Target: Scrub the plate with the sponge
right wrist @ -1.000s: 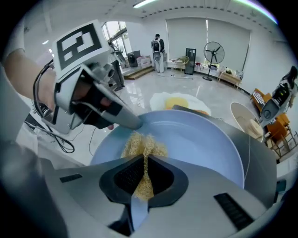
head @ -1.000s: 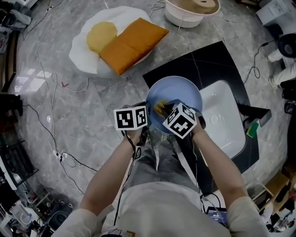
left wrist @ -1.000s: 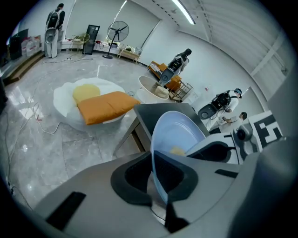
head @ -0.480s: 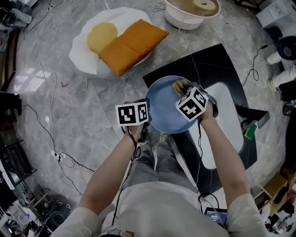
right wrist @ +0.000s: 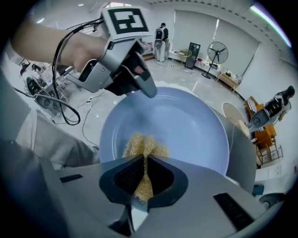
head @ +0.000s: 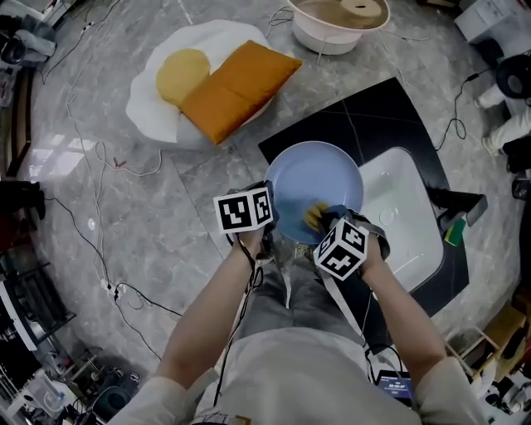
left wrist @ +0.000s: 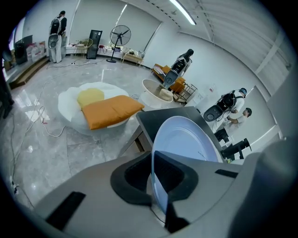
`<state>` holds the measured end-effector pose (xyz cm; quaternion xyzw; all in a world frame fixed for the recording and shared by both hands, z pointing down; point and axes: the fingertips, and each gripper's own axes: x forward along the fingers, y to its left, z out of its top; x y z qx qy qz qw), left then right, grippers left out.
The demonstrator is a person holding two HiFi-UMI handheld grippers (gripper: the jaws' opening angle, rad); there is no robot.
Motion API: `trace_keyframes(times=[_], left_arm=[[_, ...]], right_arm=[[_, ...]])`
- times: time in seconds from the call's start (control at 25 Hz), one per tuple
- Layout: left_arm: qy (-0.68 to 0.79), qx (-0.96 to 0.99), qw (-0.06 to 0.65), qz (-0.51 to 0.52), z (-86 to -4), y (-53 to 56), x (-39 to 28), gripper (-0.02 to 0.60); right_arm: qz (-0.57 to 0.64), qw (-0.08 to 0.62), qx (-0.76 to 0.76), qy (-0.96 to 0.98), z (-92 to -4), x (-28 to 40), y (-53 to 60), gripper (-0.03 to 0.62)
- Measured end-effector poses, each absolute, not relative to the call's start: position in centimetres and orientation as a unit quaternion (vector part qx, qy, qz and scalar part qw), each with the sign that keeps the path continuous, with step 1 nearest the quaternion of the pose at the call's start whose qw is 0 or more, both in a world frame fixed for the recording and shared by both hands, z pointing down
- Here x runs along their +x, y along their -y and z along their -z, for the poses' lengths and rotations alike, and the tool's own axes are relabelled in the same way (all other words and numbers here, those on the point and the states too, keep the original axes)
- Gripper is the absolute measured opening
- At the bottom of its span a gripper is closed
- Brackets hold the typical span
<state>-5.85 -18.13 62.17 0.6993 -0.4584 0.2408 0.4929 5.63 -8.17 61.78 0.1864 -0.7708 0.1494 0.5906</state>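
Note:
A pale blue plate (head: 319,183) is held up over the black counter, its near left rim pinched in my left gripper (head: 270,228), which is shut on it. In the left gripper view the plate (left wrist: 186,142) stands edge-on between the jaws. My right gripper (head: 325,221) is shut on a yellow fibrous sponge (head: 316,217), pressed on the plate's lower inner face. In the right gripper view the sponge (right wrist: 143,151) sticks out from the jaws onto the plate (right wrist: 186,125), with the left gripper (right wrist: 146,88) clamped on the far rim.
A white sink basin (head: 406,220) is set in the black counter (head: 365,116) right of the plate. A white egg-shaped cushion with an orange pillow (head: 236,79) lies on the marble floor, a round white tub (head: 336,21) beyond it. Cables trail at the left.
The right gripper with the sponge has swept from the plate's upper right edge down to its lower middle. The plate and left gripper have barely shifted.

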Motion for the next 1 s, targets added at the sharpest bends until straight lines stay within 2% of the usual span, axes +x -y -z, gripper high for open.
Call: trace_keyframes(times=[0.24, 0.52, 0.72, 1.0], left_arm=[[0.443, 0.707, 0.496, -0.242, -62.3, 17.3, -5.8, 0.026], [0.432, 0.709, 0.502, -0.243, -62.3, 17.2, -5.7, 0.028], [0.439, 0.708, 0.496, -0.245, -62.2, 17.4, -5.8, 0.026], [0.455, 0.707, 0.484, -0.243, -62.3, 17.7, -5.9, 0.026]], right_arm=[[-0.097, 0.581, 0.146, 0.795, -62.4, -0.1, 9.2, 0.046], [-0.072, 0.573, 0.176, 0.797, -62.3, -0.2, 15.5, 0.046], [-0.077, 0.568, 0.226, 0.787, -62.1, 1.9, 20.8, 0.046], [-0.053, 0.634, 0.245, 0.732, -62.0, 9.6, 20.5, 0.046]])
